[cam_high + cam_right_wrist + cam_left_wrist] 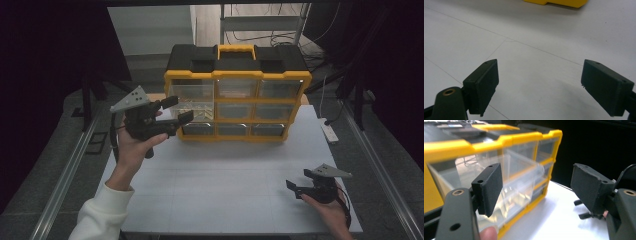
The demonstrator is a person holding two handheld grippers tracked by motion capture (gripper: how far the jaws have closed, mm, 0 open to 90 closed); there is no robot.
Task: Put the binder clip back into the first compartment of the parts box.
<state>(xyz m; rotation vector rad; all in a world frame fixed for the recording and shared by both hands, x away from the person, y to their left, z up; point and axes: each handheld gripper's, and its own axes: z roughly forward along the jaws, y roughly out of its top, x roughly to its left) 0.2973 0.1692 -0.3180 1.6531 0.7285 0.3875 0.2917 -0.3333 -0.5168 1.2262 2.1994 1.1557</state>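
Note:
A yellow and black drawer organiser [237, 65] stands at the back of the white table [225, 190]. Its top-left clear drawer [192, 97] is pulled out some way. My left gripper [181, 109] is held up at that drawer's front and is open. In the left gripper view the clear drawer [519, 187] juts out from the organiser [456, 147] between the wide-spread jaws of the left gripper [536, 177]. My right gripper [298, 178] rests low at the table's front right, open with nothing in it. The right gripper [539, 82] points over bare table [536, 37] toward the organiser's base [556, 2].
A white power strip [329, 131] lies off the table's right edge. Metal rails [65, 175] run along both sides. Behind the organiser are a shelf frame [260, 22] and cables. The other hand's gripper [582, 208] shows far off past the left gripper's right jaw.

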